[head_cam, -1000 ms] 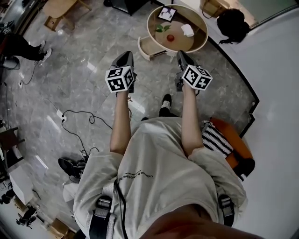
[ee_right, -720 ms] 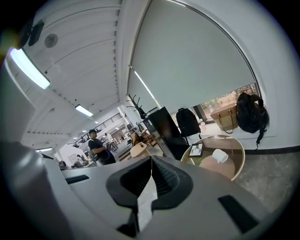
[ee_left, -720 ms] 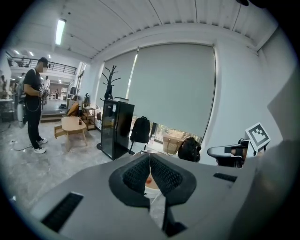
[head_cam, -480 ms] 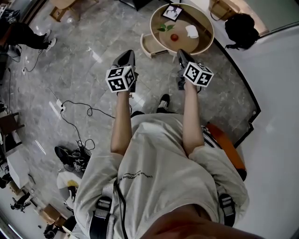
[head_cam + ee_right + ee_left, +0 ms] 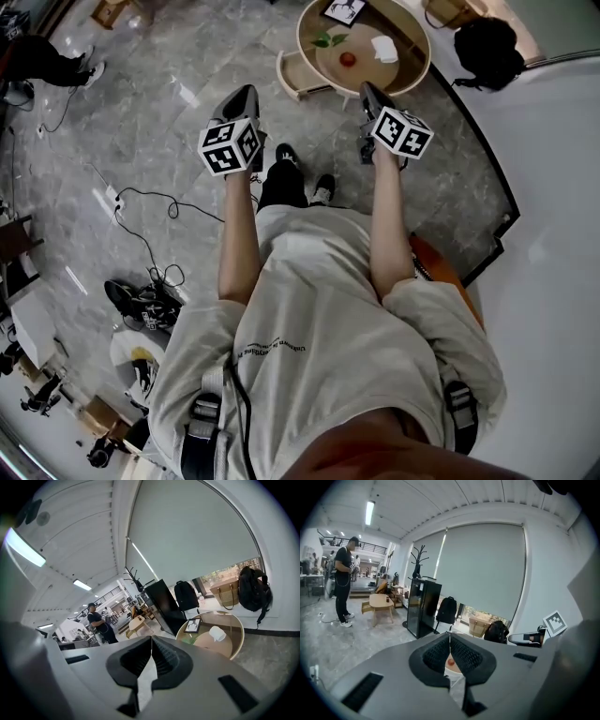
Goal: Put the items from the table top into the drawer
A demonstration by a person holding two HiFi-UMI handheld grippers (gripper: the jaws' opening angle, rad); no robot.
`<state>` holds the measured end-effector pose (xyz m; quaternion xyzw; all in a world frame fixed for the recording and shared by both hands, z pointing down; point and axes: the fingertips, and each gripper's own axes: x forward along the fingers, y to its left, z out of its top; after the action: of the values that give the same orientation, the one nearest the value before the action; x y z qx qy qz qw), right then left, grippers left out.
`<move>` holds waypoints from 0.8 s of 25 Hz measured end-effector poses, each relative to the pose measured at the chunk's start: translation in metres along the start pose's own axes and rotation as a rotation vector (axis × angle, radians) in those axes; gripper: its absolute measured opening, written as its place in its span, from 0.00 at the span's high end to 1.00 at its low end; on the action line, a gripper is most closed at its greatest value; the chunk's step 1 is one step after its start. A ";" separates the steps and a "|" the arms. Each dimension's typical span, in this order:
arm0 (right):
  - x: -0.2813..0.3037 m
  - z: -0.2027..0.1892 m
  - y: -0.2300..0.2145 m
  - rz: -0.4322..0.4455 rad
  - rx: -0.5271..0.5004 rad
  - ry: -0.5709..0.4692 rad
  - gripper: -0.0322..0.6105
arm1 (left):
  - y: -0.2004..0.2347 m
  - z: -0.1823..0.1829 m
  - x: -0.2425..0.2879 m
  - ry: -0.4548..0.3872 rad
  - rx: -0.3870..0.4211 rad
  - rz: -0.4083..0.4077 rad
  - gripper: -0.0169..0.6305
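Tabletop items, a red ball (image 5: 348, 59) and white wad (image 5: 384, 47), lie far ahead on the round table (image 5: 304, 45), by its open drawer (image 5: 298, 75). Our left gripper (image 5: 245, 93) and right gripper (image 5: 367, 88) are closed and empty; if we reach in without opening them, we could knock things off.

I wear a light grey T-shirt (image 5: 319, 309) with short sleeves, and one thin line of small dark print (image 5: 272, 349) runs across it. At seven o'clock and at five o'clock of the shirt there are dark harness straps (image 5: 202, 422) with grey buckles. A thin black cable (image 5: 246, 412) runs beside the one at seven. My trousers (image 5: 281, 183) are black and my shoes (image 5: 324, 189) are dark. My left gripper (image 5: 246, 92) and right gripper (image 5: 367, 89) are dark grey and pointed. Each carries a white cube (image 5: 230, 147) with black square markers. Seen close, their bodies are smooth grey with black ribbed pads (image 5: 436, 656).
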<state>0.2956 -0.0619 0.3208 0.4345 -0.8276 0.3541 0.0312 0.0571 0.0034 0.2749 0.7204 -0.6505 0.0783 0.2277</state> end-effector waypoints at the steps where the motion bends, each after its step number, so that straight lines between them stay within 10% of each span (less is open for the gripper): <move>1: 0.003 -0.003 -0.001 -0.006 -0.004 0.013 0.90 | 0.002 -0.001 0.004 0.005 -0.001 -0.003 0.94; 20: 0.167 0.128 -0.018 -0.112 0.085 -0.111 0.90 | 0.112 0.127 0.185 -0.040 -0.071 -0.108 0.94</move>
<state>0.2385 -0.2631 0.2955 0.5001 -0.7867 0.3617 -0.0134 -0.0486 -0.2237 0.2636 0.7473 -0.6175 0.0284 0.2438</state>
